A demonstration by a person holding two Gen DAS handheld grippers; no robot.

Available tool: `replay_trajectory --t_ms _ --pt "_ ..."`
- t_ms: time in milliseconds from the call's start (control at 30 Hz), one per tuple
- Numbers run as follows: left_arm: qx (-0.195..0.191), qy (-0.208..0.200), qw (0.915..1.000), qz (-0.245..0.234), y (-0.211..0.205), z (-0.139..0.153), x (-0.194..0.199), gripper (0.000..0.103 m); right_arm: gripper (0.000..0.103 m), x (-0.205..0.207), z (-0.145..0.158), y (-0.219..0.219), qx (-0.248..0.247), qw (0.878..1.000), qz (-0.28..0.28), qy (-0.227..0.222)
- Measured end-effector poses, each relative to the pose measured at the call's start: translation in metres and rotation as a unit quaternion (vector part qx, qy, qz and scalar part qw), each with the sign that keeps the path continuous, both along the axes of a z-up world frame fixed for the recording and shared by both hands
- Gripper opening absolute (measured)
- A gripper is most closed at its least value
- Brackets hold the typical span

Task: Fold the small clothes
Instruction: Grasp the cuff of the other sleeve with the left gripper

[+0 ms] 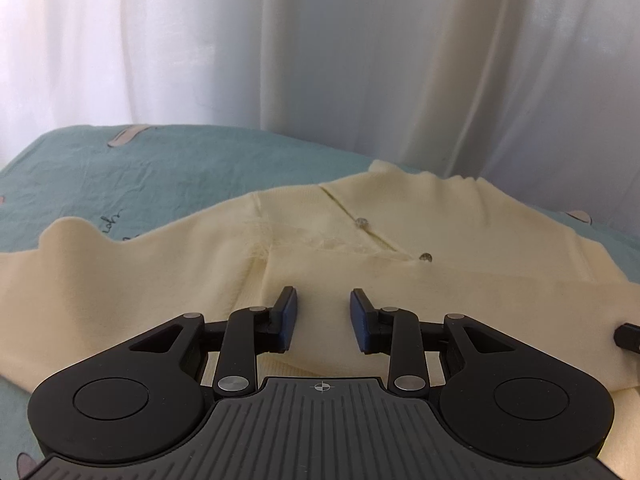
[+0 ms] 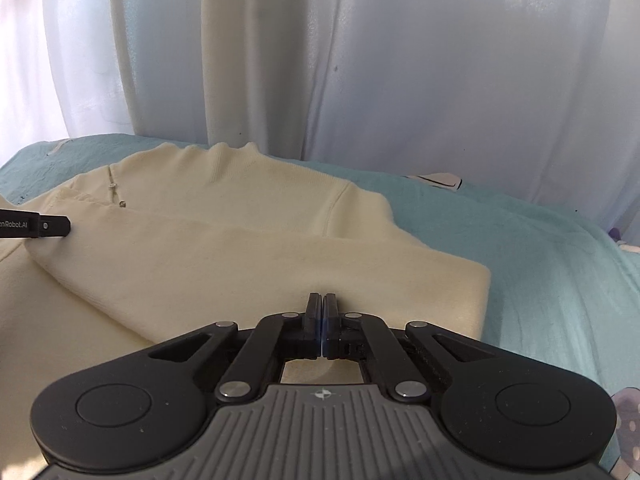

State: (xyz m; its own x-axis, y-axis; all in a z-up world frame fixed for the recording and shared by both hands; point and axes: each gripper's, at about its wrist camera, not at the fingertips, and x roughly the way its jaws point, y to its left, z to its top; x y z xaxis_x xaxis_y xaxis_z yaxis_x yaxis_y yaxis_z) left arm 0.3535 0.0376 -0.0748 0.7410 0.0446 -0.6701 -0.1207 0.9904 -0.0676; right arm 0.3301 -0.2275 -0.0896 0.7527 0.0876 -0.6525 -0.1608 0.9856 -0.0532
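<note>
A cream knitted cardigan lies spread on the teal bedsheet, its two small buttons along the front placket. A sleeve is folded across the body. My left gripper hovers over the middle of the garment, jaws open, with only cloth beneath them and nothing pinched. My right gripper is over the folded sleeve near its right end, shut with the pads together and no fabric showing between them. Each gripper's tip shows at the edge of the other's view: the right gripper, the left gripper.
White curtains hang close behind the bed's far edge. The teal sheet, printed with small cartoon figures, extends to the right of the cardigan and to the left of it in the left wrist view.
</note>
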Motion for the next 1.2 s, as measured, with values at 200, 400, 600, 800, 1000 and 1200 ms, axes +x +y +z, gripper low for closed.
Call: replay_trajectory --t_ms 200,400,600,800,1000,1200 --pt "-0.072 0.005 0.9966 0.039 0.033 0.013 -0.018 0.053 0.008 -0.008 0.010 -0.006 0.039 0.999 0.013 0.027" --pt "-0.194 -0.035 0.9501 0.242 0.166 0.041 -0.082 0.073 0.047 -0.055 0.022 -0.029 0.128 0.991 0.009 0.036" --pt "-0.267 -0.077 0.8507 0.446 0.301 0.033 -0.138 0.064 0.066 -0.073 0.031 -0.034 0.150 0.988 -0.027 0.004" --pt "-0.324 -0.111 0.7948 0.501 0.366 0.012 -0.160 0.049 0.065 -0.070 0.043 -0.041 0.196 0.980 -0.041 0.003" --pt "-0.452 -0.200 0.6948 0.523 0.400 -0.023 -0.171 0.033 0.058 -0.067 0.044 -0.043 0.243 0.969 -0.051 0.020" --pt "-0.495 -0.224 0.6572 0.523 0.413 -0.043 -0.175 0.009 0.058 -0.074 0.046 -0.043 0.235 0.970 -0.056 0.021"
